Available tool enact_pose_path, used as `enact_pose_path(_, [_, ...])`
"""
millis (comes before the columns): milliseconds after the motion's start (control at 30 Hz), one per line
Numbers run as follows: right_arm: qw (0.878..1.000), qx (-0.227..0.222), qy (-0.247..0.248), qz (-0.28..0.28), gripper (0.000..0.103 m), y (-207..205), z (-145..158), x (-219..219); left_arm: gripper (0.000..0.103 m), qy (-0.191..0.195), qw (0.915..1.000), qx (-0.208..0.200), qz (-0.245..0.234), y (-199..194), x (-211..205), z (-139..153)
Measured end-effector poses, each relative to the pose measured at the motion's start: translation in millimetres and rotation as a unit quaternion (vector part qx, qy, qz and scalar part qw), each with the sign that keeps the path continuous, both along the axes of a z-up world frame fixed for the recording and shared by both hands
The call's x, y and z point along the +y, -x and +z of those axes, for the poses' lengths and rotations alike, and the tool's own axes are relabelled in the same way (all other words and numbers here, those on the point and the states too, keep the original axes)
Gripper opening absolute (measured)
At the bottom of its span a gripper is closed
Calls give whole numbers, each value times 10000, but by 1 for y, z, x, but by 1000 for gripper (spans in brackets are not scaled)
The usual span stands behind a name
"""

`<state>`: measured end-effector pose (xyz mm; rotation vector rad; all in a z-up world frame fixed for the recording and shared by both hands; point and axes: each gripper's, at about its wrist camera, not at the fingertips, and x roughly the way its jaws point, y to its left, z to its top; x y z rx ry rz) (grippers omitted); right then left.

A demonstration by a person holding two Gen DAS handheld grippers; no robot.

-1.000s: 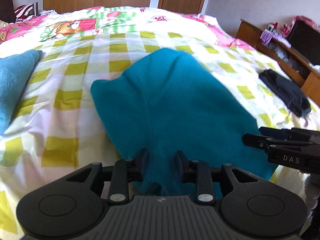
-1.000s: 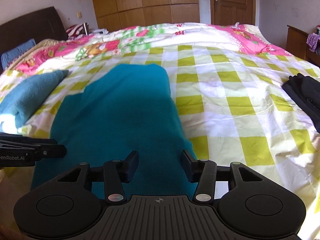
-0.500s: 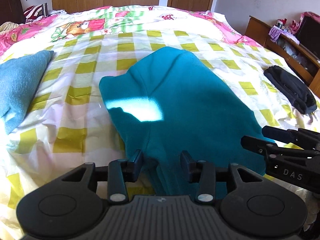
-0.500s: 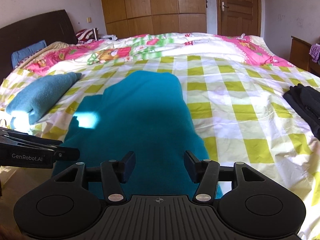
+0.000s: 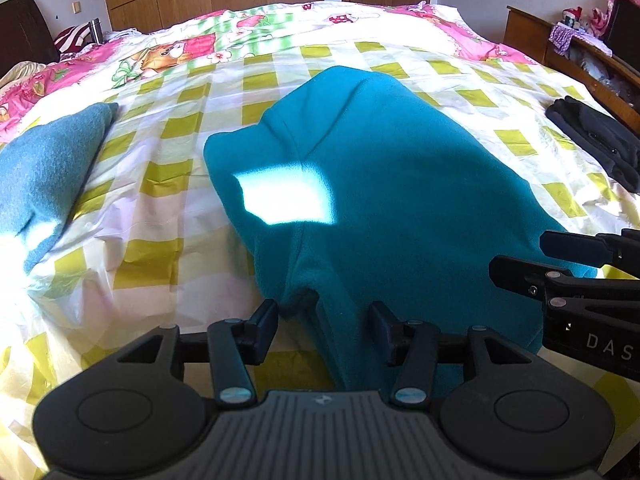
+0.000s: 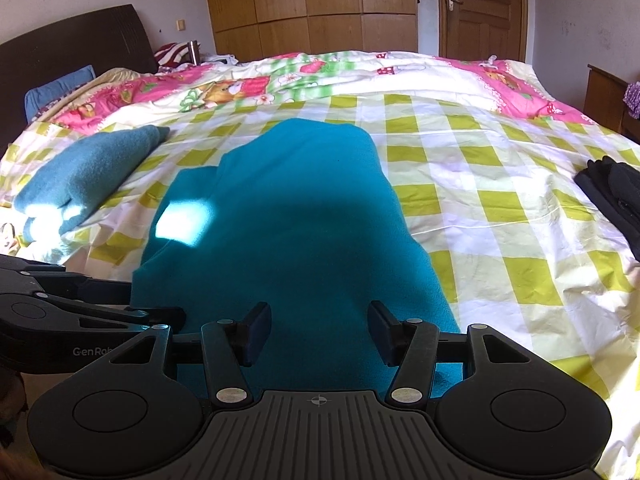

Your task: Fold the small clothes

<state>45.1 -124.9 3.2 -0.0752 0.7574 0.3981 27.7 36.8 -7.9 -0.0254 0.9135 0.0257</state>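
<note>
Both our grippers have drawn back and up, fingers now spread wider: left gripper (image 5: 323,330), right gripper (image 6: 319,332). We hold nothing; the garment (image 5: 384,184) lies on the bed (image 5: 168,160). Gripping one layer could undo the fold.

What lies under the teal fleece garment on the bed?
The teal fleece garment rests directly on the yellow-checked bedsheet. Whatever else sits beneath its middle is covered and cannot be seen.

On the bed (image 6: 500,184) there are three pieces of clothes: one teal fleece garment (image 6: 296,216), one folded blue-grey garment (image 6: 84,172) and one black garment (image 6: 616,192). Two tools: left tool (image 5: 323,322), right tool (image 6: 319,330).
</note>
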Motion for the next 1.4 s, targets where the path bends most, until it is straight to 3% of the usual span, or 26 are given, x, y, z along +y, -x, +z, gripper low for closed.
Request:
enact_pose_path(233, [9999,89,62,60,53,1,-6,9,72,-33,10000,80,11,-4,2,-4])
enact_pose_path(400, [9999,104,38,58,53,2,-3,10,91,0,9995,128,282,-3,7,-4])
enact_pose_path(567, [10000,54,31,34,53,11,1,6,103,80,9990,166,395,6,9,-3])
enact_pose_path(733, [9999,90,39,20,53,21,3,2,103,251,9987,145,417,20,9,2])
enact_pose_path(933, [9996,99,247,-17,53,33,3,-2,103,200,9983,205,512,35,4,7])
enact_pose_path(1200, [9983,422,348,-194,54,32,-8,-12,103,473,9964,695,85,34,-15,-6])
enact_pose_path(1400, [9967,717,261,-274,53,18,-19,-15,103,569,9932,995,217,16,-15,-21])
